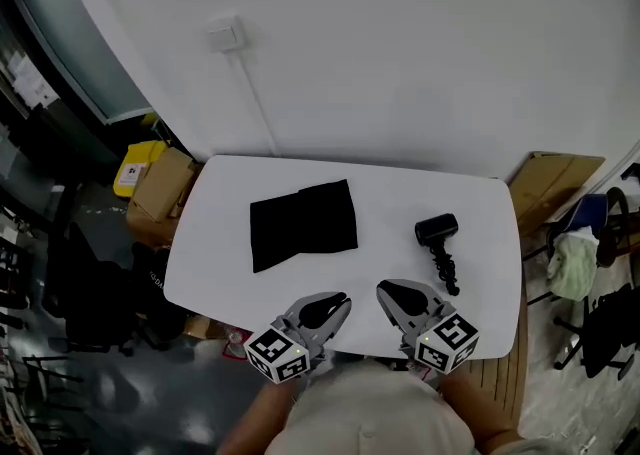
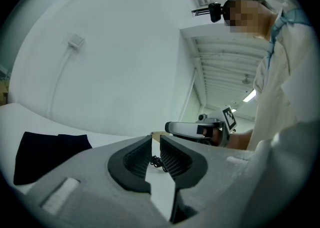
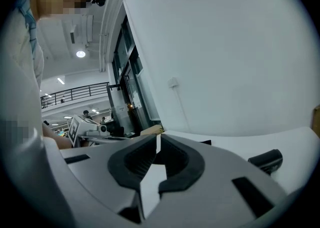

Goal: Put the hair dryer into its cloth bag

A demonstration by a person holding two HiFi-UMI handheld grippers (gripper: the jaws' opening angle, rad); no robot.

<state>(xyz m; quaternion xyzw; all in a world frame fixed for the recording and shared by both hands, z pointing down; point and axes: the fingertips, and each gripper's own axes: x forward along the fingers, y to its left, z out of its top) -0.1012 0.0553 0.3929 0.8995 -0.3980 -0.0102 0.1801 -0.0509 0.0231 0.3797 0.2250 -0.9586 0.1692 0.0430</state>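
While left tongs (image 1: 342, 301) and right tongs (image 1: 384, 291) hang nearly shut, empty, hair dryer (image 1: 437, 230), cloth bag (image 1: 303, 223) apart

White table (image 1: 400, 193). Ahead of the left jaws, plain black cloth bag (image 1: 302, 223); ahead of the right jaws, black hair dryer (image 1: 437, 230) with black coiled cord (image 1: 445, 270). Grey left gripper (image 1: 335, 308) and right gripper (image 1: 393, 295), black-padded jaws, black-and-white squares on marker cubes (image 1: 277, 355).

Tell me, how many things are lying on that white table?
2: a black cloth bag left of centre, and a black hair dryer with its cord at the right. Nothing looks hidden.
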